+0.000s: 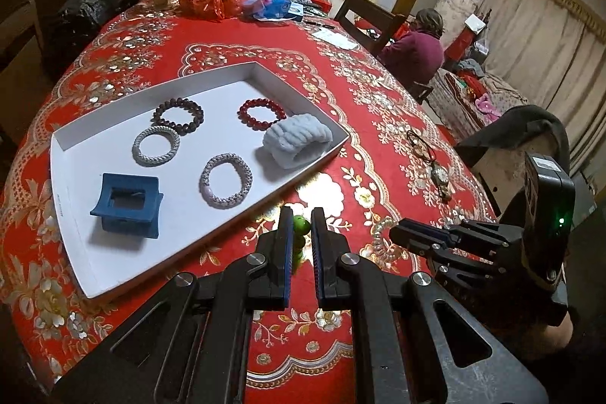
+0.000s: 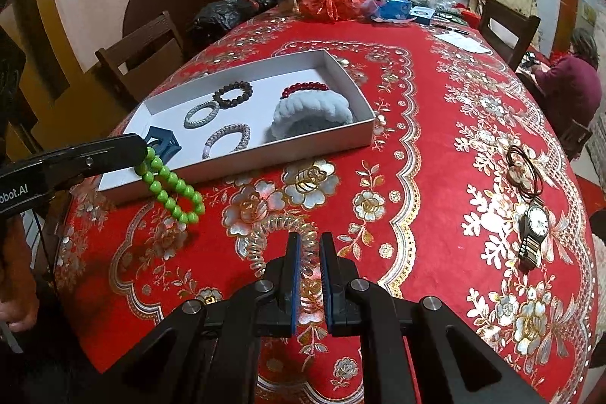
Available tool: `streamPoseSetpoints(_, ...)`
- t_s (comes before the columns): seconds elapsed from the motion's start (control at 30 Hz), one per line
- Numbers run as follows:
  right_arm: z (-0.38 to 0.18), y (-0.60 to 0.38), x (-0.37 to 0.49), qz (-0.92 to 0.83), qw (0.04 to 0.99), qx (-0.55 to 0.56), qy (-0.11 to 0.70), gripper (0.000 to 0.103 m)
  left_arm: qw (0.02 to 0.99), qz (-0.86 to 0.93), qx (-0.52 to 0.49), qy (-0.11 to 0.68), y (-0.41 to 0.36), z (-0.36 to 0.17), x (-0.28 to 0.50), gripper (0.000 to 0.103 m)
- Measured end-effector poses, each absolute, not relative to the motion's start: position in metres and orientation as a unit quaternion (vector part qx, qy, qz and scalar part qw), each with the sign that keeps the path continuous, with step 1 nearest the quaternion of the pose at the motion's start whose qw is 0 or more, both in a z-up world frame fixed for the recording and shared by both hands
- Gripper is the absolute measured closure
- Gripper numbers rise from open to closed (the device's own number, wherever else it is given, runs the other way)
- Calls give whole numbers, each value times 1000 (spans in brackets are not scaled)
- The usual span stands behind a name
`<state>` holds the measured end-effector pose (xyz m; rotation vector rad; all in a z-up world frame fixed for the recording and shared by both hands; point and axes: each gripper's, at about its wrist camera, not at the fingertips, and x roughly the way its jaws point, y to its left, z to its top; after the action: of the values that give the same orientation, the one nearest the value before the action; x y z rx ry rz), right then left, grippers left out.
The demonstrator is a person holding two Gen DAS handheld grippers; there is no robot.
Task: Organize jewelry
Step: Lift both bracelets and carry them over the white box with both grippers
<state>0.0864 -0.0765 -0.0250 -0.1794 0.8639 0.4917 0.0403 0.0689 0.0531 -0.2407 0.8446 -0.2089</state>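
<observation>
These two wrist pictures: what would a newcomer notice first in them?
Probably the green bead bracelet, hanging from the shut left gripper just before the white tray. Then the clear spiral hair tie, pinched by the right gripper low over the red floral tablecloth.

The left gripper (image 1: 302, 220) is black plastic with blue pads on its fingers (image 1: 285, 241) and round silver screws. The right gripper (image 2: 310, 245) looks the same, and its boxy black back shows a small green light (image 1: 561, 221).
</observation>
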Motion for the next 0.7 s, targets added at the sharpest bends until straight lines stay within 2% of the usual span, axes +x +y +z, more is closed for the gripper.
streamPoseSetpoints(0.7,-9,-70,94,242,879,-71,405,95,910,-70,-148,381,98,70,41,95)
